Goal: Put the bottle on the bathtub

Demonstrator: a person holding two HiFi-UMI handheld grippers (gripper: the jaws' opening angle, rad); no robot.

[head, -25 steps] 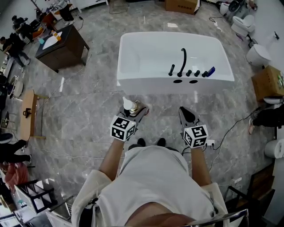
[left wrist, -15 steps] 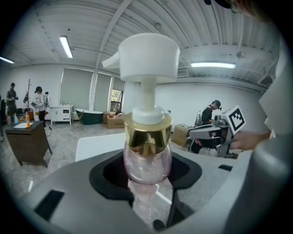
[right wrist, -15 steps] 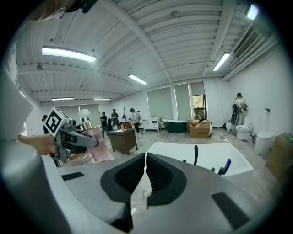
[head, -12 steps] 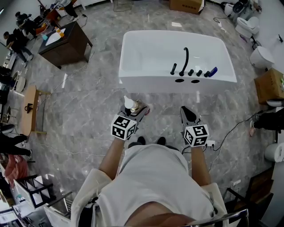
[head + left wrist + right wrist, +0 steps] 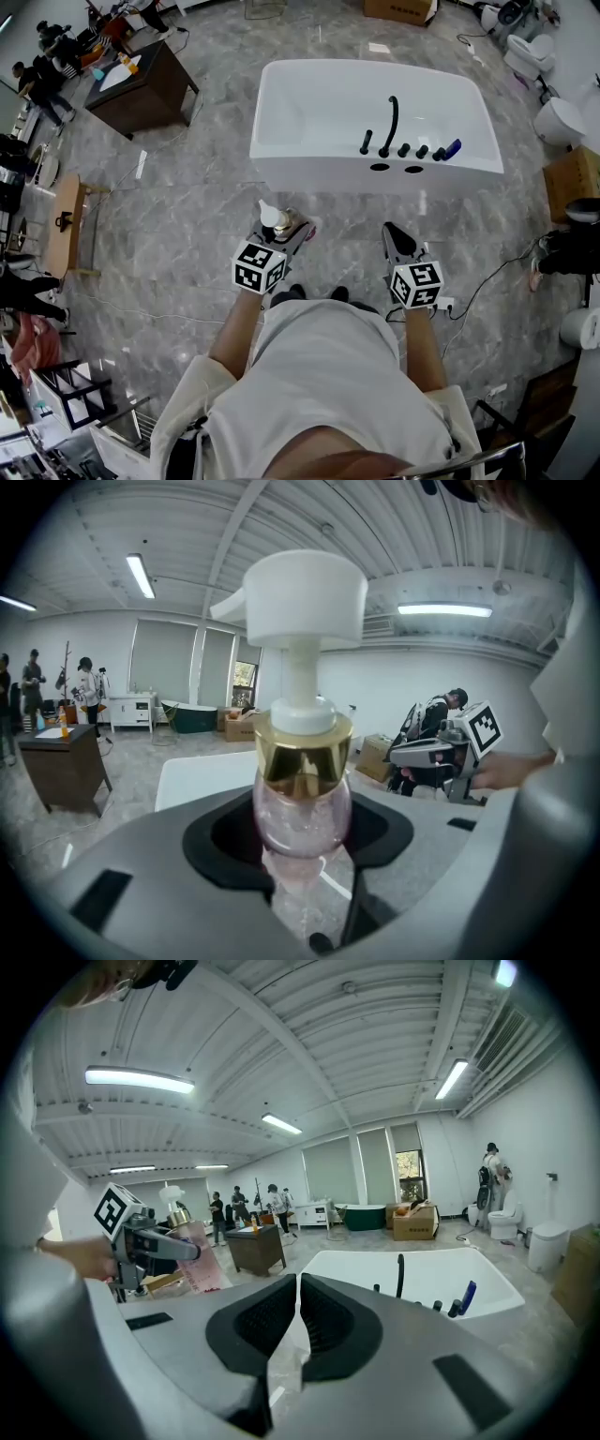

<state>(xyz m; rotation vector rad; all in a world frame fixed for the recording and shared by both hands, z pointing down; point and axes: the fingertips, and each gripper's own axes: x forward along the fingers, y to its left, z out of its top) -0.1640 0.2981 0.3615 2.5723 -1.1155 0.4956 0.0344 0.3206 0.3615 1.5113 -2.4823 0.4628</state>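
A clear pink pump bottle [image 5: 302,808] with a gold collar and a white pump head stands upright between the jaws of my left gripper [image 5: 286,228], which is shut on it. From the head view the bottle [image 5: 275,217] shows just above the left marker cube, short of the white bathtub [image 5: 309,169]. My right gripper [image 5: 397,240] hangs to the right at the same height, its jaws shut with nothing between them. The right gripper view shows the bathtub [image 5: 487,1283] ahead and the bottle [image 5: 192,1258] at the left.
A black faucet [image 5: 388,127] with several knobs and a blue item [image 5: 451,148] sit on the tub's near rim. A dark wooden cabinet [image 5: 141,94] stands far left, toilets [image 5: 559,120] and a cardboard box [image 5: 574,180] at the right. Cables [image 5: 487,281] trail on the marble floor.
The view has shifted slightly toward the bathtub. Both grippers keep their places before me, and the left one still holds the bottle.
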